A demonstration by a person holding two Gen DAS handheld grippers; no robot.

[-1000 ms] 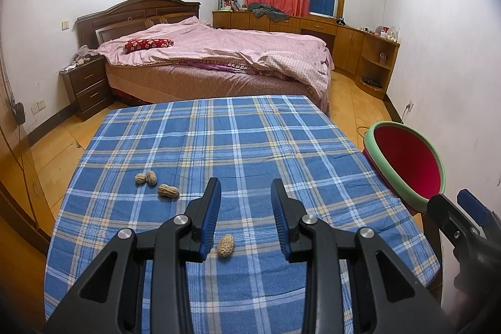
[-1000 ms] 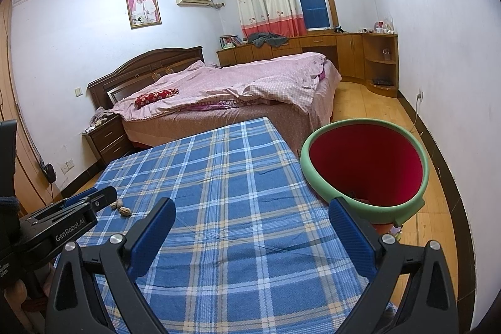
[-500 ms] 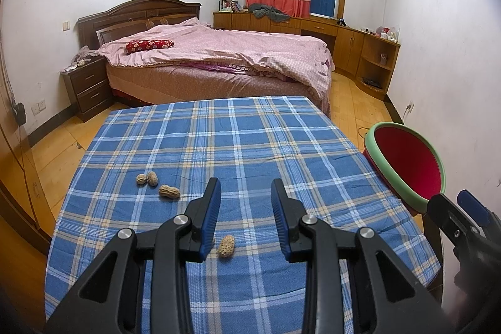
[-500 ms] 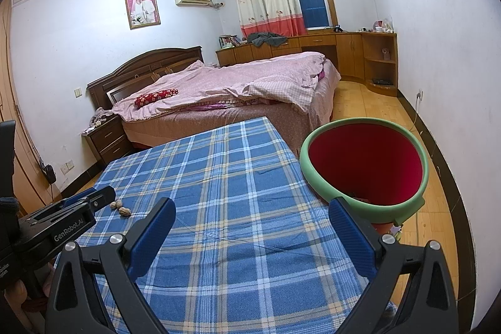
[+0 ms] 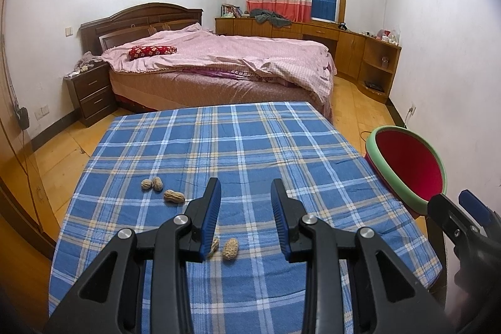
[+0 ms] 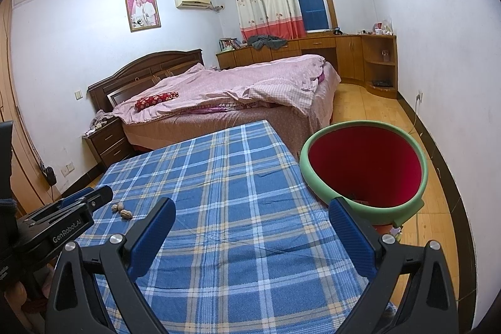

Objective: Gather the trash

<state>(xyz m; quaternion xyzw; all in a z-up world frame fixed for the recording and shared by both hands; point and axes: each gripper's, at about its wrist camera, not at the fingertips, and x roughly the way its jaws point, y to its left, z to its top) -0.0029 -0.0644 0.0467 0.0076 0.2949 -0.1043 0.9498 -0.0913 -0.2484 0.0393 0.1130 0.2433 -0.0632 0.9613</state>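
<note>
Several peanut shells lie on the blue plaid tablecloth point(image 5: 250, 140). One shell point(image 5: 230, 249) rests on the cloth low between the fingers of my left gripper point(image 5: 245, 182). A second shell point(image 5: 214, 245) is half hidden behind the left finger. My left gripper is open and holds nothing. Three more shells point(image 5: 157, 183) sit in a cluster ahead to the left. A red bin with a green rim point(image 6: 363, 168) stands off the table's right edge. My right gripper point(image 6: 252, 205) hangs wide open and bare over the cloth, just left of the bin.
A bed with a pink cover point(image 5: 225, 58) stands beyond the table's far edge, with a dark nightstand point(image 5: 90, 93) to its left. Wooden cabinets point(image 5: 344, 46) line the far wall. Wood floor surrounds the table on both sides.
</note>
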